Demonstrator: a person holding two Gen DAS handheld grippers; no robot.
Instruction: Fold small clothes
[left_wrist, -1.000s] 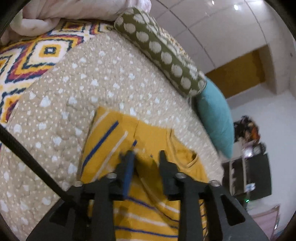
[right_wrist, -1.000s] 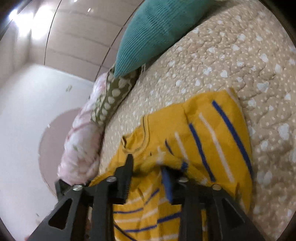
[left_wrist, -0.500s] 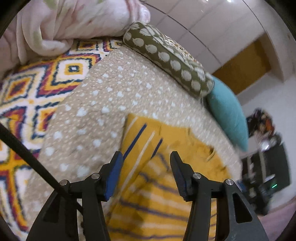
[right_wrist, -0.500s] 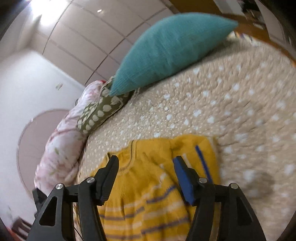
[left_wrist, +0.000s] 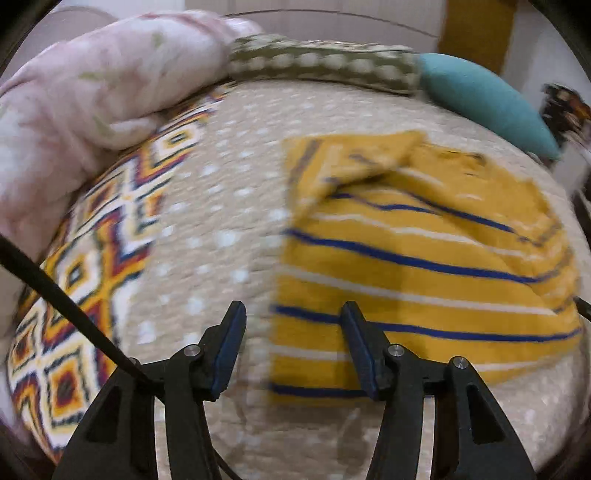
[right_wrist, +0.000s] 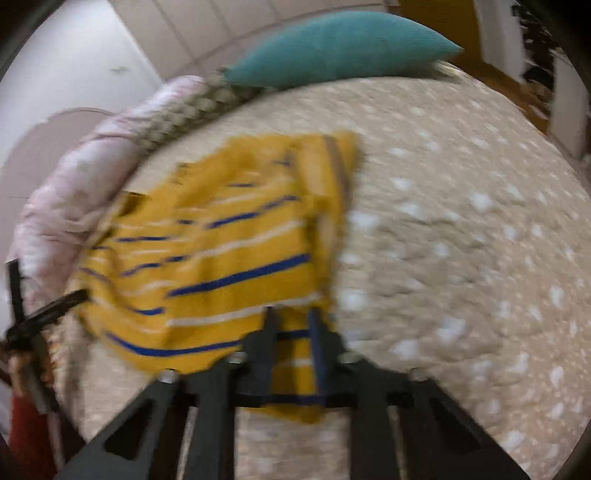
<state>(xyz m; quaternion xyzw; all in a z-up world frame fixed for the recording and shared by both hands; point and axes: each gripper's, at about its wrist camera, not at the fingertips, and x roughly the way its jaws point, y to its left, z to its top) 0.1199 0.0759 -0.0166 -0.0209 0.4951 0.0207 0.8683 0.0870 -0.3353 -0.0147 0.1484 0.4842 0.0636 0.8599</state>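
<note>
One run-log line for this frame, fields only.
left gripper: open, empty, over shirt's edge | right gripper: jaws narrowed over hem, grip unclear | yellow striped shirt: partly folded on bedspread

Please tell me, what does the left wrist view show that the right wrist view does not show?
Only the left wrist view shows the patterned blanket with coloured diamonds beside the dotted beige quilt, and the left gripper with its jaws apart over the shirt's edge, gripping nothing.

Only the right wrist view shows the right gripper, blurred, with yellow cloth visible between its fingers.

Both show the yellow striped shirt lying on the quilt, the teal cushion, the dotted green pillow and the pink floral duvet.
</note>
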